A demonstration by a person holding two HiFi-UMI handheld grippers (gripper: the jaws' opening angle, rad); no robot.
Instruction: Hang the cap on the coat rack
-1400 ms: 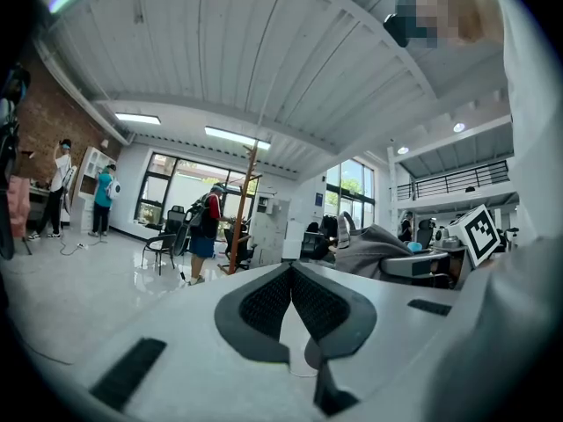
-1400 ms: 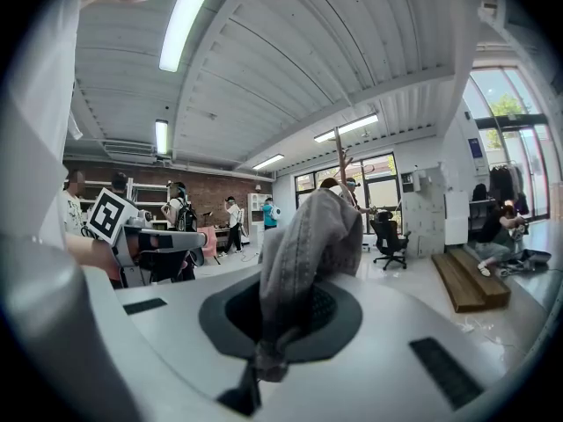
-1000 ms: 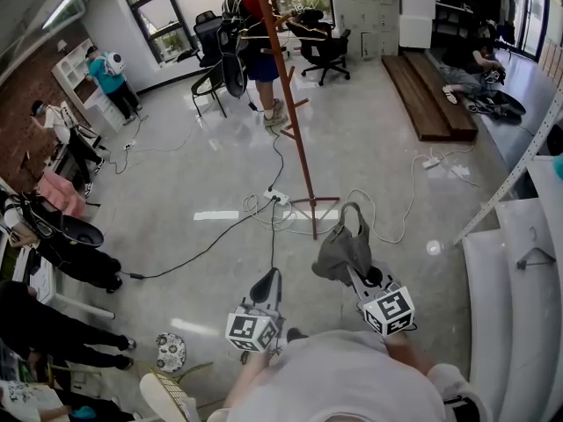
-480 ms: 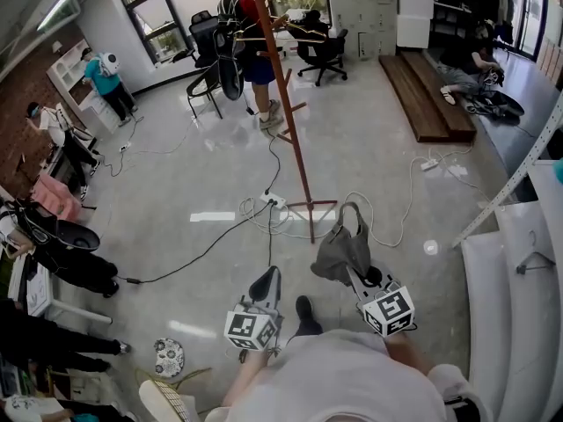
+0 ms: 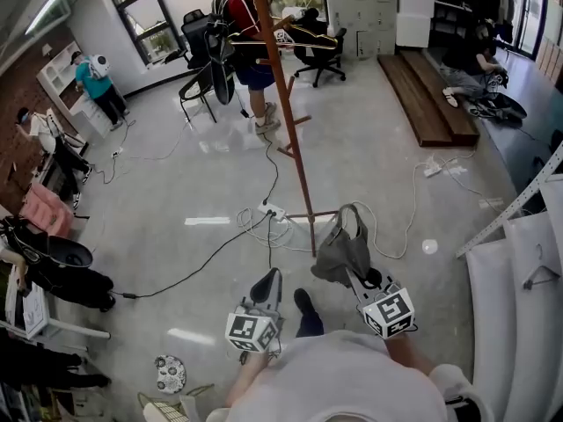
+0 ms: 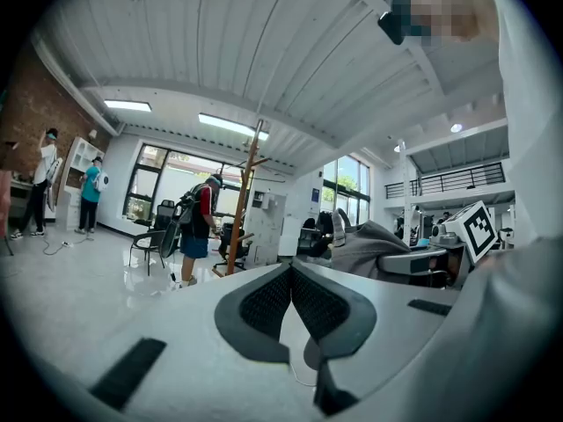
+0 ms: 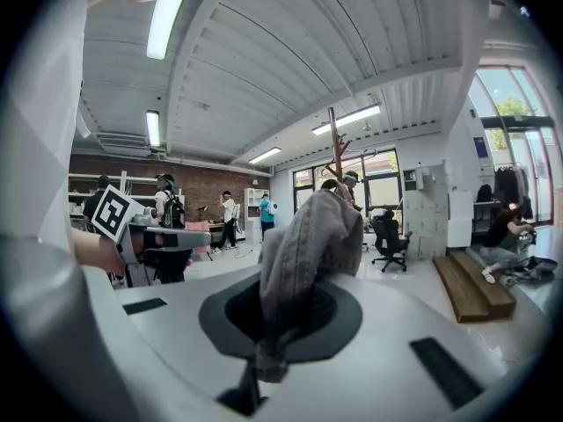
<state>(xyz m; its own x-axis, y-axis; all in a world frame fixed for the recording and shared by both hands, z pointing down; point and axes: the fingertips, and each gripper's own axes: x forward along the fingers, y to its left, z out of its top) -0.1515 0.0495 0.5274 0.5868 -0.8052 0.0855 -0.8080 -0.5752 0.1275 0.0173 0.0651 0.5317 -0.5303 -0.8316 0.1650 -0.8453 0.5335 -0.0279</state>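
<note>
The right hand-held gripper (image 5: 359, 278), topped by a cube of black-and-white square markers (image 5: 390, 312), is clamped on the grey cap (image 5: 343, 249), which droops over its jaws. Just beside it to the left, the left hand-held gripper (image 5: 267, 282) has its jaws together on nothing. Beyond both stands the wooden coat rack (image 5: 295, 139), well apart from the cap.

The coat rack (image 5: 296, 148) is being seen straight ahead, with a power strip (image 5: 274, 209) lying left of its foot. The cap (image 5: 343, 249) is being held in the right gripper (image 5: 356, 273), just right of that foot. The left gripper (image 5: 267, 281) is being held left of the cap, apart from it. A person (image 5: 246, 33) is being seen behind the rack.
</note>
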